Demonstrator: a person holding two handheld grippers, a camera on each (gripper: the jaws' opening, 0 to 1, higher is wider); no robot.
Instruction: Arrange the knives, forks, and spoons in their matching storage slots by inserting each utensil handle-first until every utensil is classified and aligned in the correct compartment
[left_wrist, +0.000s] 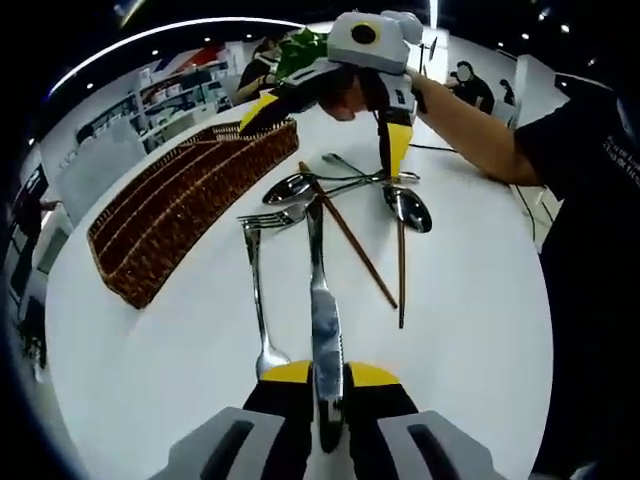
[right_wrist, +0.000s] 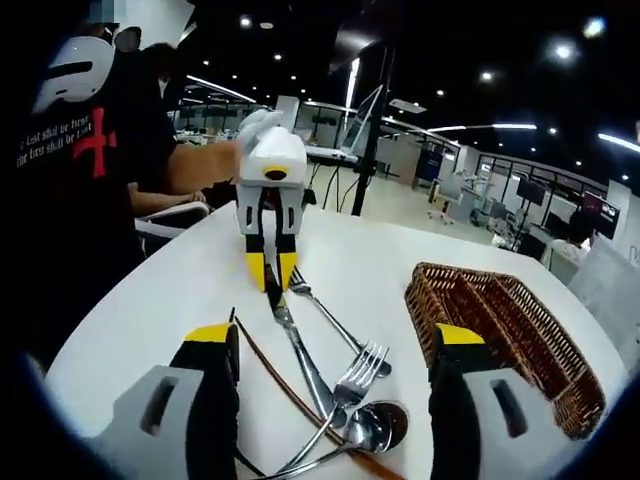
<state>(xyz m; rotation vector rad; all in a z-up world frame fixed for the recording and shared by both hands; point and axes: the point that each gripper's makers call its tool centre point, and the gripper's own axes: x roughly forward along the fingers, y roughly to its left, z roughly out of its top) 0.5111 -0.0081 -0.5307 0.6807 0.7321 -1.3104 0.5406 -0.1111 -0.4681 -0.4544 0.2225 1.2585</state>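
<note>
Left gripper view: the left gripper (left_wrist: 320, 385), at the bottom centre of the frame, has its yellow-tipped jaws closed on the table knife (left_wrist: 323, 330), which runs up the frame from between them toward the pile of cutlery. A fork (left_wrist: 256, 290) lies just left of the knife, tines pointing up the frame. Above, at centre, lie a spoon (left_wrist: 292, 186), a second spoon (left_wrist: 408, 207) and a pair of brown chopsticks (left_wrist: 350, 238), overlapping one another. The wicker storage basket (left_wrist: 185, 205), divided into long slots, sits at the left of the frame on the white round table (left_wrist: 470, 330). The right gripper (left_wrist: 335, 115) enters from the top, jaws spread wide over the pile.

Right gripper view: the right gripper (right_wrist: 335, 345) stands at the bottom of the frame with its jaws wide apart and nothing between them. The left gripper (right_wrist: 271, 270) appears at upper centre, clamped on the knife (right_wrist: 295, 345). The basket (right_wrist: 510, 330) lies at the right. White and red writing on the person's black shirt (right_wrist: 80, 140) at upper left is too blurred to read with certainty.
</note>
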